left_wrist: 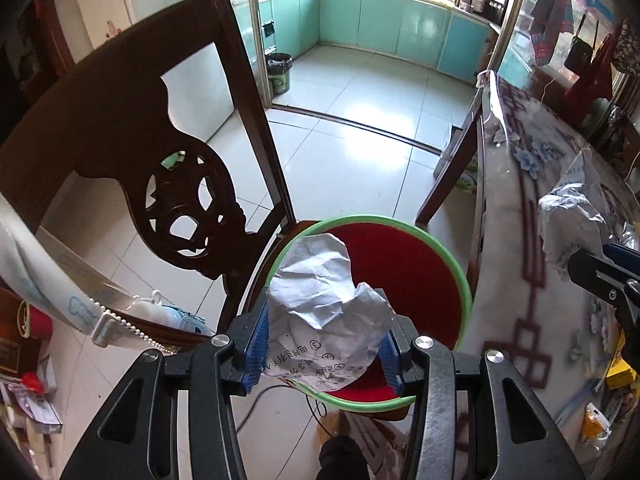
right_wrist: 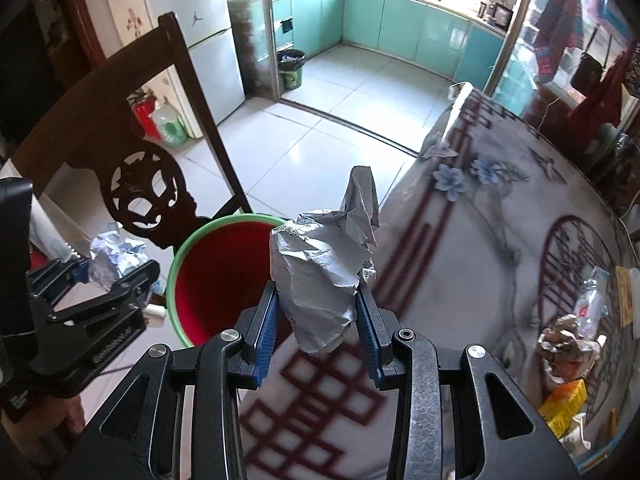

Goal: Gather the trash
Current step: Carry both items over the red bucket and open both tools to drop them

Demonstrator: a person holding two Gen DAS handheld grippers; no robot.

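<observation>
Fingers of the left gripper (left_wrist: 324,344) pinch a crumpled paper (left_wrist: 326,312) right above the red bin (left_wrist: 404,276); the right gripper (right_wrist: 316,336) clamps another paper wad (right_wrist: 320,276) over the surface (right_wrist: 480,240) edge. Neither is dropped yet. More litter (right_wrist: 568,344) waits; a chair (left_wrist: 120,136) crowds the bin

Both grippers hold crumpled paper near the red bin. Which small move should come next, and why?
Probably open the left gripper. Its crumpled paper seems to hang right over the mouth of the red bin, so it should drop inside. The right gripper holds its paper beside the bin, above the table edge, and must first shift over.
</observation>
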